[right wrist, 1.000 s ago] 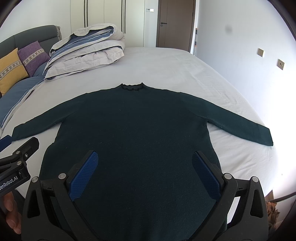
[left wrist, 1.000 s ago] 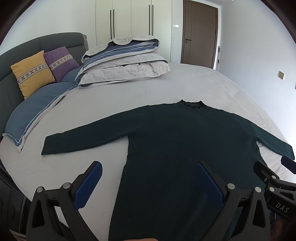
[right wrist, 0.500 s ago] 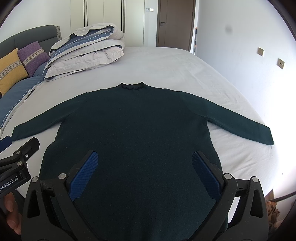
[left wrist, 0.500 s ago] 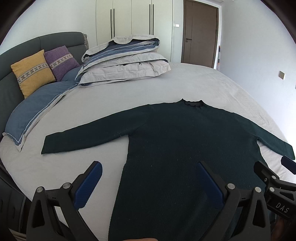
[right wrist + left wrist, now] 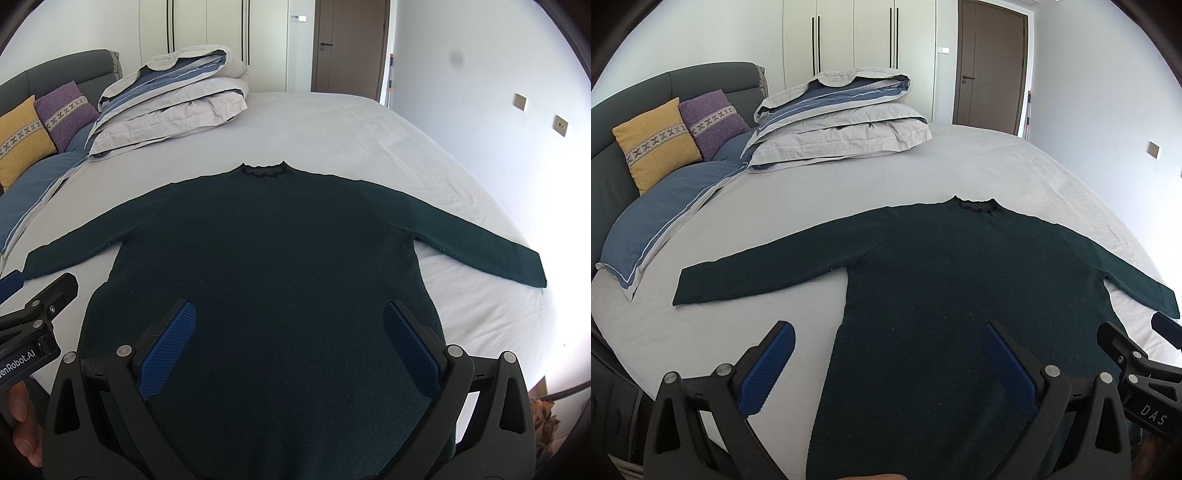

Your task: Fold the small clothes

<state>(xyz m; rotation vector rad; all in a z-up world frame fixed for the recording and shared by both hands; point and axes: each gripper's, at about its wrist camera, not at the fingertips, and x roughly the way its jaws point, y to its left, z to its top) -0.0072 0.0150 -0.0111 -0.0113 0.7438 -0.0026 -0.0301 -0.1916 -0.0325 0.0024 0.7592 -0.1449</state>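
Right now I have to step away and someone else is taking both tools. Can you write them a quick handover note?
Left hand-held gripper: open, holds nothing, over the sweater's left edge.
Right hand-held gripper: open, holds nothing, over the lower body.
Dark green sweater: flat on the bed, collar away from you, both sleeves spread out.
Done: sweater laid out.
Left: every fold; judging by the layout, sleeves in first seems sensible.

Dark green sweater (image 5: pixel 269 251), grey sheet (image 5: pixel 351 133), yellow cushion (image 5: pixel 657 144), purple cushion (image 5: pixel 713 123)

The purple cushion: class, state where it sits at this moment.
In the left wrist view the purple cushion leans on the grey headboard at upper left, between the yellow cushion and the folded duvet.
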